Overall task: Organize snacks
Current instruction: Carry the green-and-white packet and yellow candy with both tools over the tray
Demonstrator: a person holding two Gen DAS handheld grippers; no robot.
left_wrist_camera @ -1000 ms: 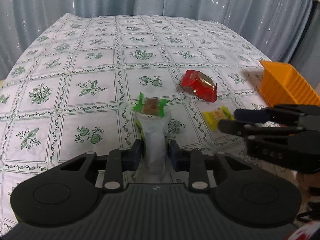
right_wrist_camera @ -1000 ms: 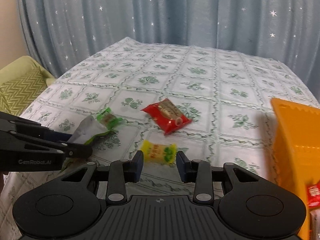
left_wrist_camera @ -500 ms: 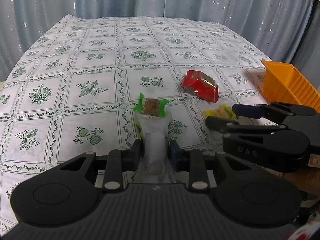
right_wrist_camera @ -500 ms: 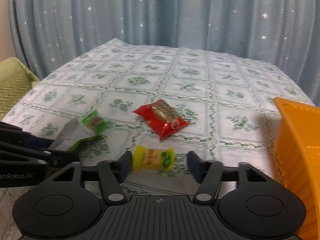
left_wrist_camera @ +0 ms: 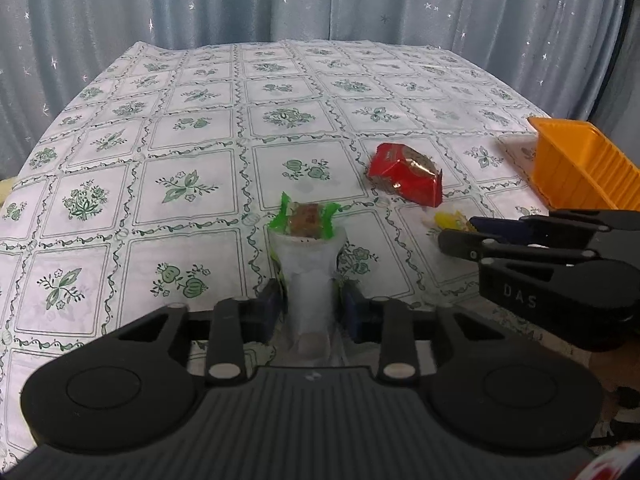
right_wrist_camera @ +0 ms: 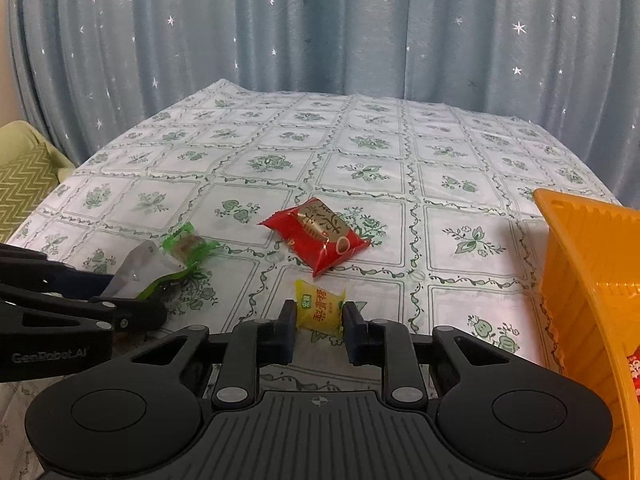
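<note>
The yellow candy [right_wrist_camera: 320,311] is gripped crosswise between the pads of the right gripper [right_wrist_camera: 319,330], its long axis spanning the jaws. The green-and-white packet [left_wrist_camera: 310,264] is clamped in the left gripper [left_wrist_camera: 311,312], lengthwise ahead. The orange bin [right_wrist_camera: 588,280] lies right of the right jaws, nearer that hand; 1 red packet [right_wrist_camera: 320,234] is left ahead.

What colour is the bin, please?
Orange; the bin shows best in the left wrist view.
</note>
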